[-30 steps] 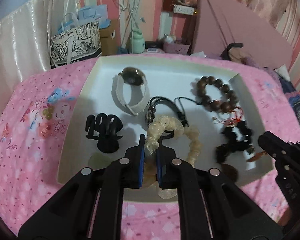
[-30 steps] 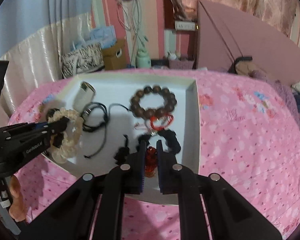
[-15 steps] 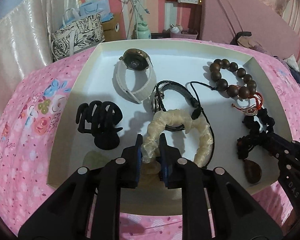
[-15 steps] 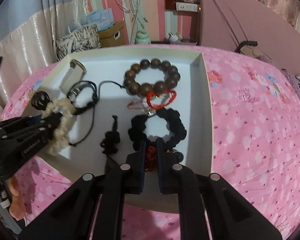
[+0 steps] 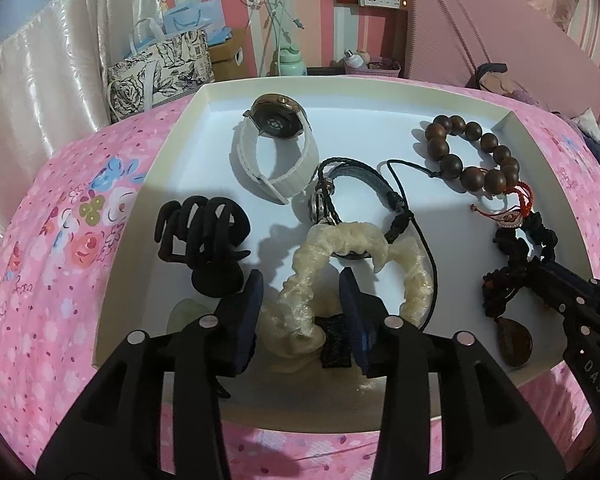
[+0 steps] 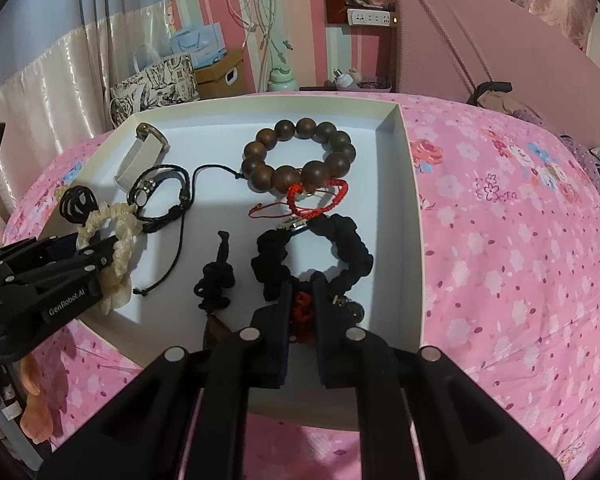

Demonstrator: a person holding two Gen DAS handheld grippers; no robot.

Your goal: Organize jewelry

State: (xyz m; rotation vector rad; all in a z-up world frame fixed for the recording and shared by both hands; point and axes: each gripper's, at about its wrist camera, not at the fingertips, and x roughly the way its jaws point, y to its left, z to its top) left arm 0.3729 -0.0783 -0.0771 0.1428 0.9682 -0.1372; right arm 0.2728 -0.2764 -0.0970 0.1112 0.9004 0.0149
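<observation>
A white tray (image 5: pixel 380 96) lies on a pink bedspread and holds the jewelry. My left gripper (image 5: pixel 302 296) is open, its jaws on either side of a cream scrunchie (image 5: pixel 412 276) that rests on the tray floor. My right gripper (image 6: pixel 302 300) is shut on a red knotted piece (image 6: pixel 302 312) tied to a black scrunchie (image 6: pixel 340 236). Also in the tray: a white-strap watch (image 5: pixel 276 148), a black hair claw (image 5: pixel 204 232), a black leather bracelet (image 5: pixel 360 176), a brown bead bracelet (image 6: pixel 300 156), a red cord bracelet (image 6: pixel 320 196) and a black knotted cord (image 6: pixel 216 280).
A brown pendant (image 5: pixel 514 340) lies at the tray's near right corner. A patterned gift bag (image 5: pixel 160 72), a cardboard box (image 6: pixel 220 74) and a green bottle (image 5: pixel 290 62) stand beyond the bed. Hanging cables (image 6: pixel 260 8) and a power strip (image 6: pixel 370 18) are on the wall.
My left gripper has opened and let go of the cream scrunchie, which now lies in the tray. My right gripper has lowered into the tray, still shut on the red piece.
</observation>
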